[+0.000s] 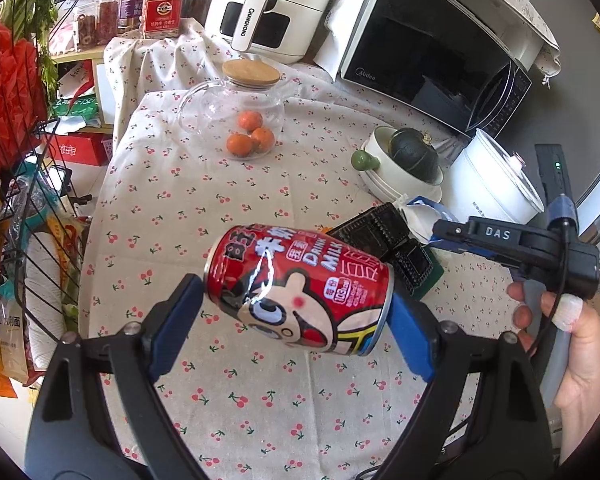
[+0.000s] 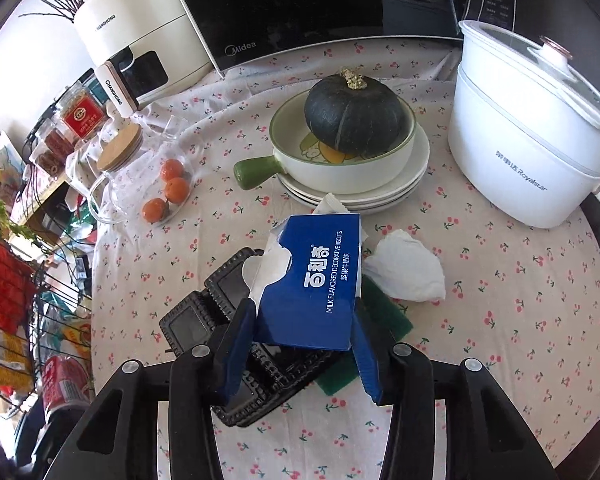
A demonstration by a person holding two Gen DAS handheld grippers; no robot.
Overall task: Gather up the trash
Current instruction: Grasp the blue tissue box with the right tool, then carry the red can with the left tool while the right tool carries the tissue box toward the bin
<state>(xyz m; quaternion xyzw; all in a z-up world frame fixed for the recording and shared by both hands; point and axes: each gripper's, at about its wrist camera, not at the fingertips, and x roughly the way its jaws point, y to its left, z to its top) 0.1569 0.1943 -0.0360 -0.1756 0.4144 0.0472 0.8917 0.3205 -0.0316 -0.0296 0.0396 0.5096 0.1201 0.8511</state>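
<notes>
A red milk-drink can lies on its side in the air above the cherry-print tablecloth, and my left gripper is shut on its two ends. My right gripper is shut on a torn blue biscuit box, its blue pads pressing the box's sides. Under the box lie a black plastic biscuit tray and a green pad. A crumpled white tissue rests just right of the box. In the left wrist view a hand holds the right gripper beside the black tray.
A glass jar with tangerines stands mid-table. A handled bowl with a dark green squash sits on stacked plates. A white cooker, a microwave and an air fryer line the back. A wire rack stands left.
</notes>
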